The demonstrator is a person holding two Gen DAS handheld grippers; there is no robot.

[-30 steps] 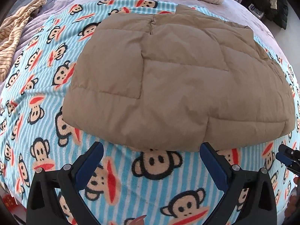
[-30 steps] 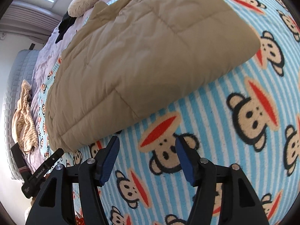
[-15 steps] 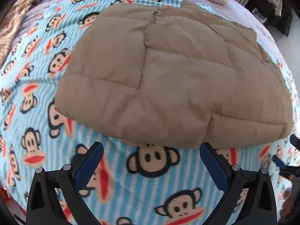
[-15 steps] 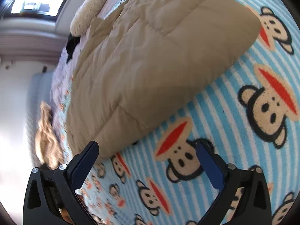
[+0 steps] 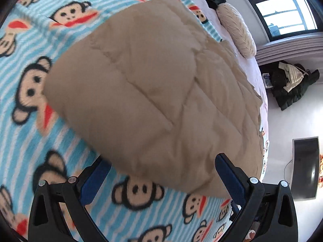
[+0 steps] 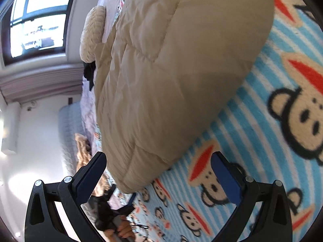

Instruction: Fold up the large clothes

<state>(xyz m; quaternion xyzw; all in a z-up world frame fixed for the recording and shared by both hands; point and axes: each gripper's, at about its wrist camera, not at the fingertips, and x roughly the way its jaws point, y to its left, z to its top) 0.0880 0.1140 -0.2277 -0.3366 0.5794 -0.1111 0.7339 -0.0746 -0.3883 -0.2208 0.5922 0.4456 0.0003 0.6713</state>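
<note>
Now that both views are rolled and brought closer than 1 second earlier, the puffy tan quilted jacket (image 5: pixel 153 92) on the monkey-print striped fleece blanket (image 5: pixel 26 137) is straddled at its near hem by the wide-open, empty left gripper (image 5: pixel 161 173) and right gripper (image 6: pixel 159 173), so a grasp for the next fold is judged imminent.

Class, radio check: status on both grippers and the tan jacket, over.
Left gripper open, right gripper open, both empty. Tan puffer jacket partly folded on monkey blanket, near edge between both jaws. Nothing in the way.

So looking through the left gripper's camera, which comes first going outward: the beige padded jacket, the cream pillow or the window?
1. Beige padded jacket, its near edge between the open left gripper fingers.
2. Cream pillow, beyond the jacket, upper right on the bed.
3. Window, behind the pillow, top right.
</note>
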